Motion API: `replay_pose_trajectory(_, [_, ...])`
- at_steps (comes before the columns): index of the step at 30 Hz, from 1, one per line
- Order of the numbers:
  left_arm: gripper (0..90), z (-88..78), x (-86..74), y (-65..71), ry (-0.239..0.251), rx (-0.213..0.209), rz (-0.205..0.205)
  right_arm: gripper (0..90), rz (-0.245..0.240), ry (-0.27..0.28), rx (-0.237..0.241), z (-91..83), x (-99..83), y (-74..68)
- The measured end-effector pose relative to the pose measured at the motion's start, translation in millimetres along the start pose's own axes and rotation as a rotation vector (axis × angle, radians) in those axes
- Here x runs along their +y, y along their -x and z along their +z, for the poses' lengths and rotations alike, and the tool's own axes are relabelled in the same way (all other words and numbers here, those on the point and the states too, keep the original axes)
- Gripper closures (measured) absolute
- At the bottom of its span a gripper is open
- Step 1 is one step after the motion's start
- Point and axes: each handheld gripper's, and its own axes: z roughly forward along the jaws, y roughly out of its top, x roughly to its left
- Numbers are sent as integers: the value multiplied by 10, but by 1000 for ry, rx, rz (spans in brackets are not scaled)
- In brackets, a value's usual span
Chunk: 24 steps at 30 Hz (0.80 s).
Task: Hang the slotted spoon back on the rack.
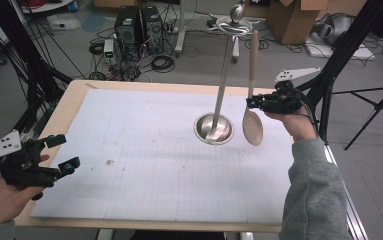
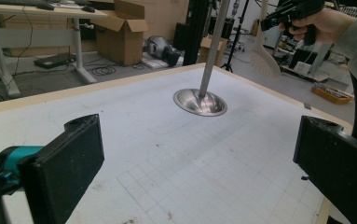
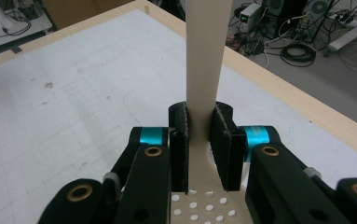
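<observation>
A steel stand has its round base on the white mat, and its thin pole rises to a hooked ring at the top. Just right of the pole, a beige slotted spoon hangs head down over the mat with its handle upright. My right gripper is shut on the handle just above the perforated head. In the right gripper view the pads press both sides of the spoon's handle. My left gripper rests open at the table's front left with nothing between its fingers. It faces the stand's base.
A white gridded mat covers the wooden table. On the floor beyond lie computer towers, coiled cables and cardboard boxes. A black tripod stands at the right, and dark frame poles stand at the left.
</observation>
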Motion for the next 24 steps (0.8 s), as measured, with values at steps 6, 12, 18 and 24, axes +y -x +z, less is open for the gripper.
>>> replay_pose_trajectory(6, [21,-2,2,3,2,-1,0,779,4,2,-6,41,13,-8])
replay_pose_trajectory(12, [20,-1,2,4,1,-1,-1,779,10,-2,-13,84,25,-15])
replay_pose_trajectory(18, [21,8,-3,7,1,-2,-5,779,14,-1,-17,136,40,-21])
replay_pose_trajectory(24, [20,0,-2,4,0,-1,-2,779,14,4,-25,195,61,-22])
